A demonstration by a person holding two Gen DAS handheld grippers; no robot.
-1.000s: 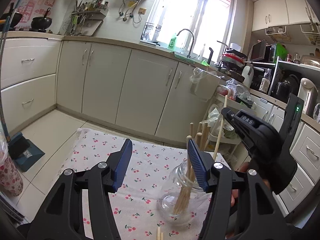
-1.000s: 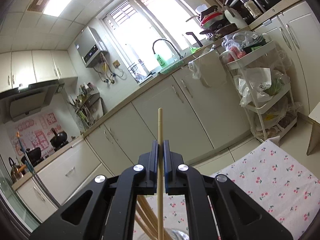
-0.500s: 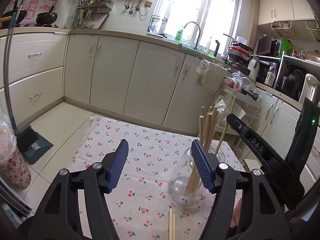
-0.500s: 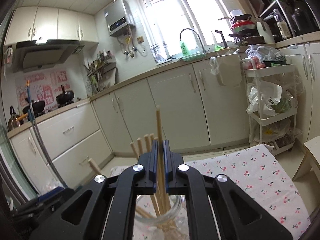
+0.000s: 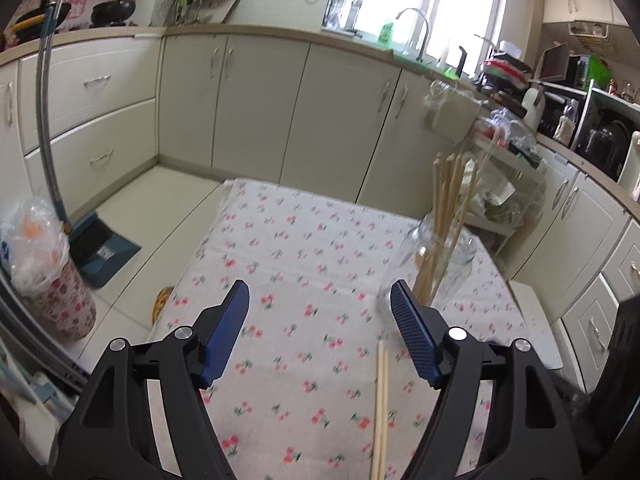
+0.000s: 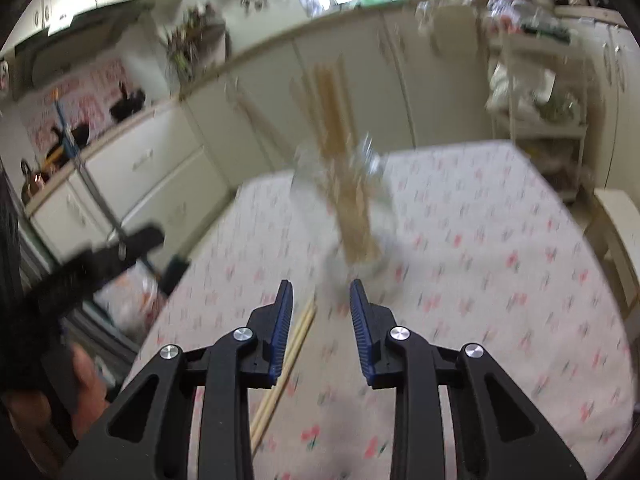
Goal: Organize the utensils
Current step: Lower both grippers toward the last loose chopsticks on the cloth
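Right wrist view, though blurred, showed the right tool (image 6: 320,300) opening, nothing between its jaws, apparently free of the jar (image 6: 352,216) of chopsticks (image 6: 340,152). Next step: grasping the loose pair (image 5: 380,408) on the desk (image 5: 304,248); left tool (image 5: 320,320) opening wide, empty.

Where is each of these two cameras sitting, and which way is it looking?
Left wrist view: sits on the left gripper, looking forward and down over its opening, empty jaws at the cherry tablecloth; no hand shows.
Right wrist view: sits on the right gripper, looking down the table, blurred; jaws opening, nothing between them; a hand shows lower left.
Both share: the glass jar of chopsticks, and the loose chopstick pair lying on the cloth.
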